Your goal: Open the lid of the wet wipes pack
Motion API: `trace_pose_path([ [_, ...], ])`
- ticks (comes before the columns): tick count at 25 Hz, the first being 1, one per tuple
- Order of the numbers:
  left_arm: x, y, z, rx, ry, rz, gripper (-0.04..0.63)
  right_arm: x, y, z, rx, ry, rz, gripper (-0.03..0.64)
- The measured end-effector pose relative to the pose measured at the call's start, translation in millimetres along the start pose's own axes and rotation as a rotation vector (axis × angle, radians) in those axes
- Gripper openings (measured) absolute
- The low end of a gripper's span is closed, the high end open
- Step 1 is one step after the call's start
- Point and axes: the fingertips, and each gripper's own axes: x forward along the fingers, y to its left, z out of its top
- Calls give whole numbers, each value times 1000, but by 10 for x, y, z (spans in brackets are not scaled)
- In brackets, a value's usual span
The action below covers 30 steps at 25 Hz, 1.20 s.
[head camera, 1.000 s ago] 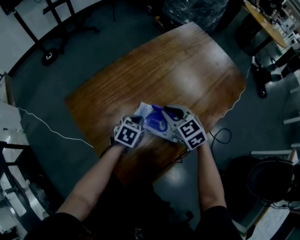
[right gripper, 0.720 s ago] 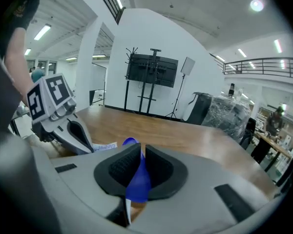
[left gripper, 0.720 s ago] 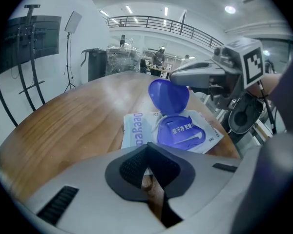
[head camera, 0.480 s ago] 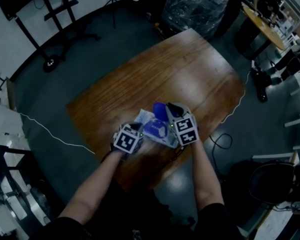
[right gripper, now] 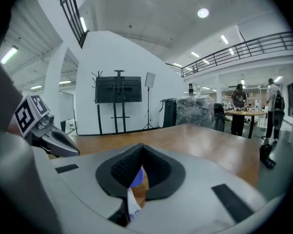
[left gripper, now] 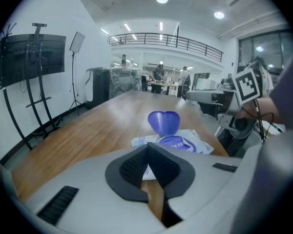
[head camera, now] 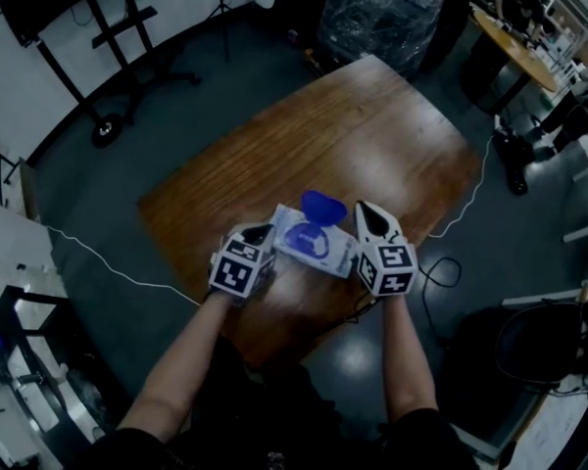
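Lid (head camera: 323, 205) is already flipped up and stands at the far edge of the wet wipes pack (head camera: 309, 245), which lies flat on the table (head camera: 353, 130) near its front edge, between my two grippers. Left gripper (head camera: 262, 232): jaws pressed together, nothing pinched. Right gripper (head camera: 366, 210): same, just beside the lid. I'd call the task done; only pulling clear is left.

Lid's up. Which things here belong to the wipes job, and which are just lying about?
Job: white-and-blue wet wipes pack, its raised blue plastic lid, left gripper, right gripper.
Lying about: black screen stand, plastic-wrapped pallet, black chair.
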Motion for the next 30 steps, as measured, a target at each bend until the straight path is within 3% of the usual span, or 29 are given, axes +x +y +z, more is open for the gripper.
trace_pose_path([
  [8, -745, -432, 439, 67, -182, -118, -8, -829, 652, 431, 62, -103, -43, 9],
  [16, -1640, -654, 506, 129, -327, -254, -8, -1445, 1633, 626, 52, -153, -85, 8],
  [30, -2799, -957, 152, 183, -421, -391, -8, -2364, 2787, 812, 66, -257, -145, 8],
])
